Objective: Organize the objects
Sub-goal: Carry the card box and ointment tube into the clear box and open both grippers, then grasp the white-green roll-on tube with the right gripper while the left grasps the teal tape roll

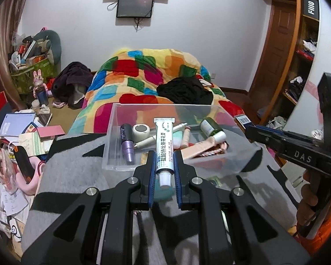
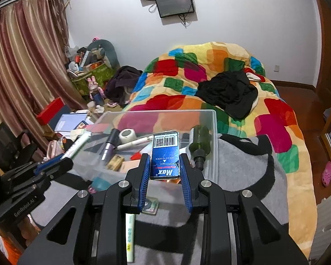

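My left gripper point(image 1: 163, 158) is shut on a white ointment tube point(image 1: 163, 145) with green print, cap toward me, held over the near edge of a clear plastic bin point(image 1: 114, 132). My right gripper point(image 2: 164, 160) is shut on a small blue "Max" box point(image 2: 165, 154) with a barcode, held over the bin's point(image 2: 211, 119) near side. The bin sits on a grey blanket point(image 1: 66, 176) and holds a purple tube point(image 1: 128, 145), a white tape roll point(image 1: 141, 131), a green bottle point(image 1: 213, 129) and other small cosmetics. The right gripper also shows in the left wrist view point(image 1: 245, 124), and the left gripper shows in the right wrist view point(image 2: 67, 161).
A colourful quilt point(image 1: 143, 72) with black clothes point(image 1: 185, 90) covers the bed behind the bin. Books, papers and a pink item point(image 1: 31, 176) clutter the floor at left. A wooden wardrobe point(image 1: 298, 55) stands at right. A tube point(image 2: 130, 236) and a small card point(image 2: 151, 206) lie on the grey blanket.
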A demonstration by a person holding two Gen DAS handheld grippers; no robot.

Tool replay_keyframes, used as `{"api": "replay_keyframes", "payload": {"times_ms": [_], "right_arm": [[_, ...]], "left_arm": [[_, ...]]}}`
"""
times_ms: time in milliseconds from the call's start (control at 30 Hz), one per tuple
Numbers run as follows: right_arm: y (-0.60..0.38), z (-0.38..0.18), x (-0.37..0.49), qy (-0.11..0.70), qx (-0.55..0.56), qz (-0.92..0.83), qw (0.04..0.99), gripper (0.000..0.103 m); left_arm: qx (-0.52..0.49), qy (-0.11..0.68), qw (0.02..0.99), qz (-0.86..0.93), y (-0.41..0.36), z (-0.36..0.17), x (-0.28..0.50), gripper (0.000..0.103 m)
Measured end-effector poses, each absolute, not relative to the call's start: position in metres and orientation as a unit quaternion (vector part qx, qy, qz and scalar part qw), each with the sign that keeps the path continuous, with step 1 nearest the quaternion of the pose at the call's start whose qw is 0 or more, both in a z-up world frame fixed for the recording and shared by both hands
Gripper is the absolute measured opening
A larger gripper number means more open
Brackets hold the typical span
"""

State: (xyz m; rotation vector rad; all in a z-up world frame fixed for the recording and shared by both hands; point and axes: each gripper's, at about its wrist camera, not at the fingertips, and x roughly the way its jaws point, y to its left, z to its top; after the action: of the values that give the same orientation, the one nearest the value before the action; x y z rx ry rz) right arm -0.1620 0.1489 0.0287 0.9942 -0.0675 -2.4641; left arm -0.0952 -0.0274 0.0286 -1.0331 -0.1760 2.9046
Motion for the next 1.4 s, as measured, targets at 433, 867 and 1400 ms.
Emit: {"api": "replay_keyframes", "payload": {"times_ms": [433, 867, 1400], "right_arm": [[0.133, 0.002, -0.196, -0.013, 0.403, -0.885, 0.232, 0.024], [0.119, -0.010, -0.198, 0.015, 0.416, -0.879, 0.232, 0.025], [0.125, 0.023, -0.160, 0.036, 0.364, -0.899, 0.242, 0.059]], "left_arm": [[-0.373, -0.066, 0.016, 0.925, -0.034, 0.012, -0.140, 0.014], [-0.381, -0.053, 0.024, 0.923, -0.025, 0.008, -0.145, 0.015], [-0.333, -0.039, 0.007, 0.942, -0.031, 0.039, -0.110, 0.065]]}}
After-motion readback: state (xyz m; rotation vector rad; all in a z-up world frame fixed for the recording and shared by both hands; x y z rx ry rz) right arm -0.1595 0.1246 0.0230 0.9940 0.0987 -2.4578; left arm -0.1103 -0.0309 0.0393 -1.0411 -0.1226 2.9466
